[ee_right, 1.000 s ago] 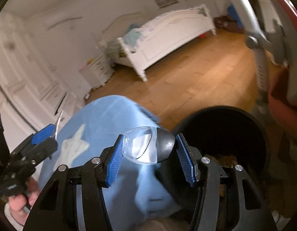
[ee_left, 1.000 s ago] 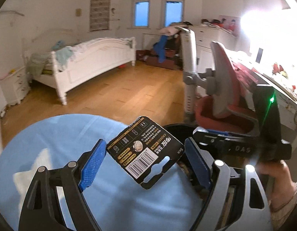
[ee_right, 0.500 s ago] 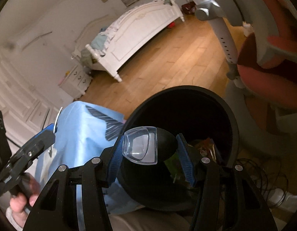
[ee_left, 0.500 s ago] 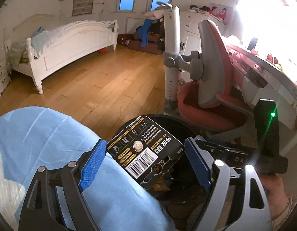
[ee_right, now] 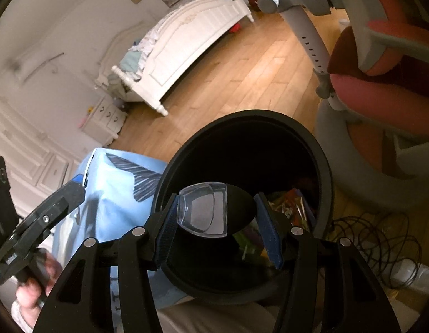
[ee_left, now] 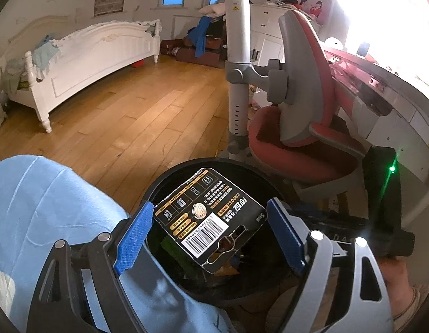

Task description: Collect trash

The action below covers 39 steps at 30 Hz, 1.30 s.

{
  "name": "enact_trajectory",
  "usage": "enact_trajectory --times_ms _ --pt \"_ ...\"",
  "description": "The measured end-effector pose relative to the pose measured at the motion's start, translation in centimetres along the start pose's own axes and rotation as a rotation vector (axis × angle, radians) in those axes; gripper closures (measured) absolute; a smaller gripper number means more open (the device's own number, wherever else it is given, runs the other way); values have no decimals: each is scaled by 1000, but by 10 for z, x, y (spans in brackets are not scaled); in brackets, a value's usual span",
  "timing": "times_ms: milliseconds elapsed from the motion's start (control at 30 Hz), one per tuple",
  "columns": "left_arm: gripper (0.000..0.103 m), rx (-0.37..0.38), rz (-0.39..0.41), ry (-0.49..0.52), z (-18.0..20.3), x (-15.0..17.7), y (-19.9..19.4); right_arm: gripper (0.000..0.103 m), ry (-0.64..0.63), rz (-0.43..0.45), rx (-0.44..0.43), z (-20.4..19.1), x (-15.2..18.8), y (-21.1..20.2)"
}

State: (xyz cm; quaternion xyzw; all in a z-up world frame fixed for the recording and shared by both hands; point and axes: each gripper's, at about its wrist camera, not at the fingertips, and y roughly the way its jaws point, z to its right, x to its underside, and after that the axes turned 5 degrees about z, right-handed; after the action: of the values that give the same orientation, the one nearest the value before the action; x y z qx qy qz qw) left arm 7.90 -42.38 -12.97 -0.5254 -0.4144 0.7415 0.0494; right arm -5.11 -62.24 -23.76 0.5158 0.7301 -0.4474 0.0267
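Below, black bin [ee_right: 242, 149] on wood floor [ee_left: 125, 116], wedged between blue cloth [ee_left: 47, 208] and red chair [ee_left: 306, 127], wrappers [ee_right: 289, 205] dim at its bottom. Over its mouth, left gripper [ee_left: 210, 234] with pads clamped on edges of a black battery card [ee_left: 211, 216], barcode side up, card tilted above the opening; beside it, right gripper [ee_right: 214, 229] clamped on a black piece with a clear plastic blister [ee_right: 203, 212], also above the opening. Near bin's right side, loose cable [ee_right: 381, 247] coiled on floor.
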Motion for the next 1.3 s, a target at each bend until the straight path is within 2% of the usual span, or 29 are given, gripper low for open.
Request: enact_trajectory --times_ms 100,200,267,433,500,600,733,767,800,1000,1100,1233,1300 --pt "20 12 7 8 1 -3 1 45 19 -12 10 3 -2 2" --pt "19 19 8 12 2 -6 1 30 34 6 23 5 -1 -3" --pt "12 36 13 9 3 -6 -2 30 31 13 32 5 0 -7" --pt "10 31 35 7 5 -4 -15 30 25 10 38 -5 6 -15" --pt "5 23 48 -5 2 -3 -24 30 15 8 31 -14 9 -17" --pt "5 -17 84 -26 -7 3 -46 30 -12 9 7 -34 15 -21" --pt "5 -124 128 -61 -33 19 -88 30 -85 3 -44 -84 28 -20" --pt "5 -161 143 -79 -42 26 -102 28 -107 1 -56 -97 31 -19" --pt "5 -195 153 -98 -52 32 -113 19 -135 4 -73 -114 36 -18" --pt "5 -481 199 -264 -120 83 -196 9 -324 15 -151 -214 67 -7" --pt "5 -634 230 -336 -151 114 -238 9 -415 16 -137 -263 89 2" --pt "5 -767 278 -391 -171 144 -276 9 -544 87 -125 -318 124 6" --pt "5 -802 301 -403 -176 154 -288 9 -619 157 -93 -339 140 8"
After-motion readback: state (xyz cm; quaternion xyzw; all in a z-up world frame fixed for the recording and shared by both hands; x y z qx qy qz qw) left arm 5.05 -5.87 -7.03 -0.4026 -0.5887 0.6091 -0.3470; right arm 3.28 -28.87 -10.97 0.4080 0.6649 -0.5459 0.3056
